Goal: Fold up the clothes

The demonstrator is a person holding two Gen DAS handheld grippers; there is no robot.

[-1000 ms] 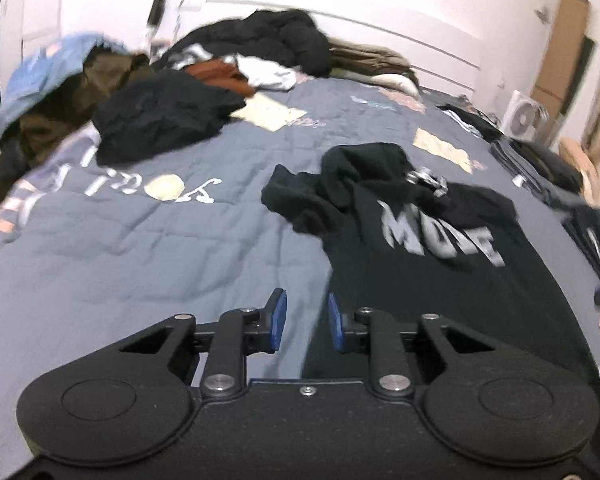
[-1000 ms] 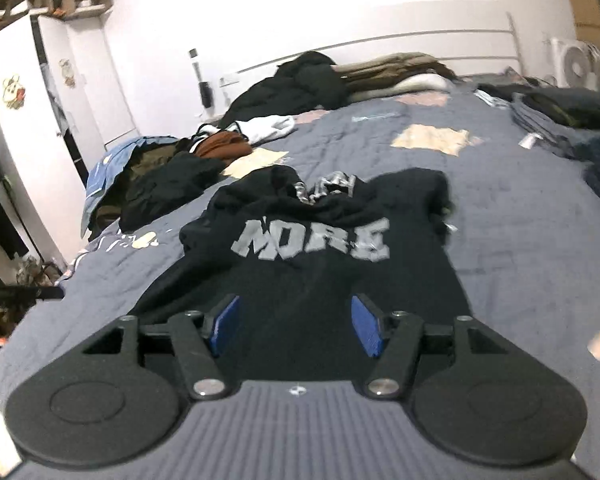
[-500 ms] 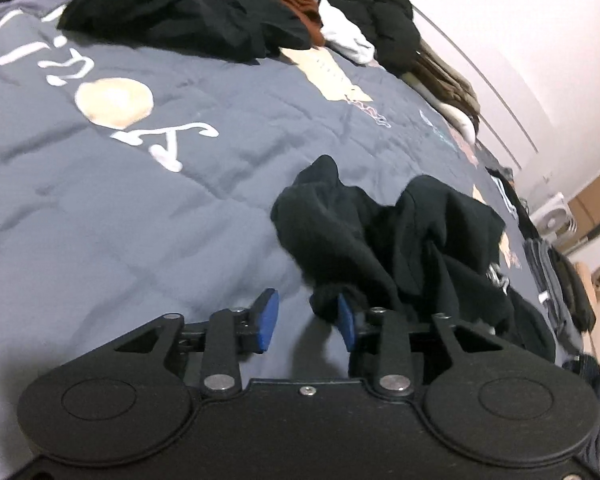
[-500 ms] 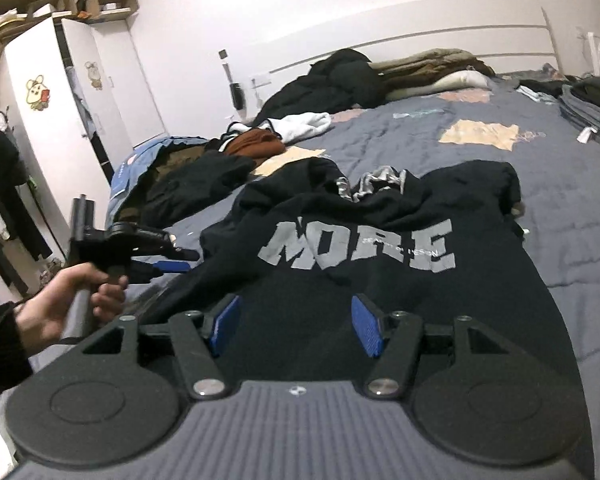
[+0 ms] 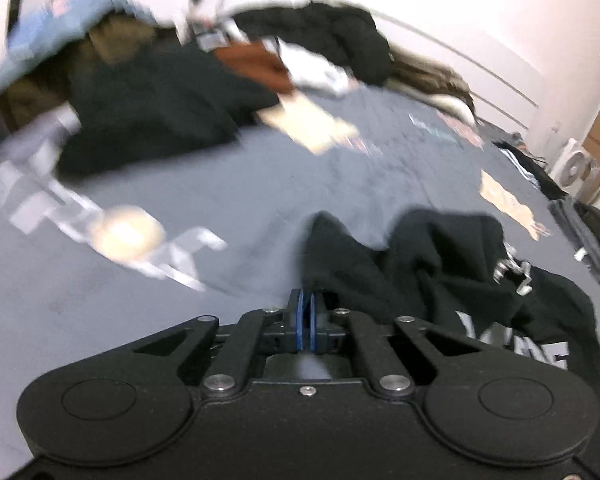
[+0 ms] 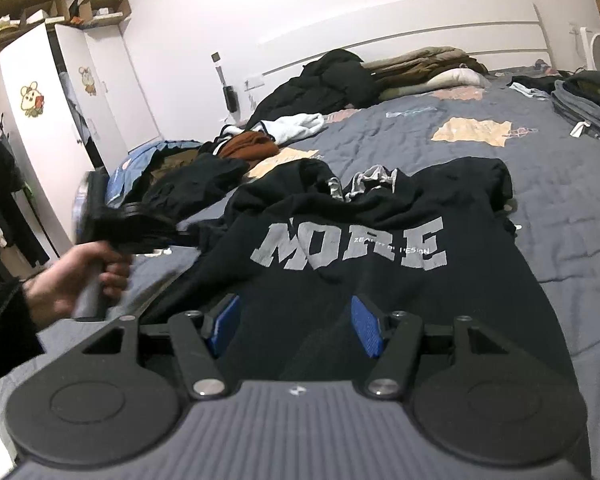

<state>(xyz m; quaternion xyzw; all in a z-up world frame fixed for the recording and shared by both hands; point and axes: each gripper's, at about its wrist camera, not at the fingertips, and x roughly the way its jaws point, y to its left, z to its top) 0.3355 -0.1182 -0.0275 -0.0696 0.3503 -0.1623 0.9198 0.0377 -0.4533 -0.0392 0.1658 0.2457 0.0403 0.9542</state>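
Black sweatshirt (image 6: pixel 364 264): large grey block letters "MORE" across the chest; a small white line runs over them, only partly legible, ending in "ESIGN". In the left wrist view the same print is cut off and blurred. Bedspread (image 5: pixel 112 236): white lettering, too blurred to read.

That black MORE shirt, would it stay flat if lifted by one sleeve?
Probably not: the shirt already bunches at its collar, so it looks floppy. Its sleeve drapes limply from the left tongs, suggesting light fabric.
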